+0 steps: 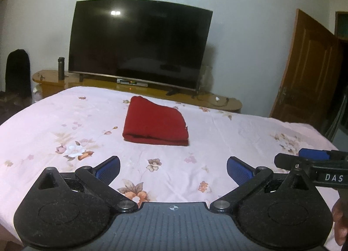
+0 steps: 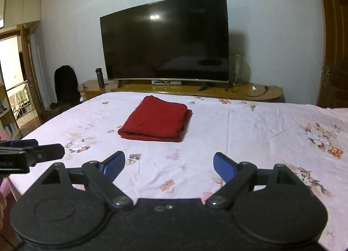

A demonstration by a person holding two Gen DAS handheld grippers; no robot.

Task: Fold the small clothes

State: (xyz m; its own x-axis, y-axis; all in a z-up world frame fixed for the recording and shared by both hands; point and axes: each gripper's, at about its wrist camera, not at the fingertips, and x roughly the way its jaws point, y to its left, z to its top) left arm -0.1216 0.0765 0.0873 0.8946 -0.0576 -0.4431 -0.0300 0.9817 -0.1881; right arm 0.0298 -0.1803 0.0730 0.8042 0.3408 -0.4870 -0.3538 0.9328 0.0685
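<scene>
A folded red cloth [image 1: 155,121] lies flat on the pink floral bedsheet [image 1: 65,120], near the middle of the bed; it also shows in the right wrist view [image 2: 155,120]. My left gripper [image 1: 173,169] is open and empty, held back from the cloth above the near part of the bed. My right gripper [image 2: 169,165] is open and empty too, held back from the cloth. The right gripper's tip shows at the right edge of the left wrist view [image 1: 304,158]. The left gripper's tip shows at the left edge of the right wrist view [image 2: 32,153].
A large dark TV [image 1: 139,44] stands on a wooden bench [image 1: 217,103] beyond the bed's far edge, with a dark bottle [image 1: 61,68] at its left. A wooden door [image 1: 304,70] stands open at the right. A dark chair [image 2: 65,85] is at the left.
</scene>
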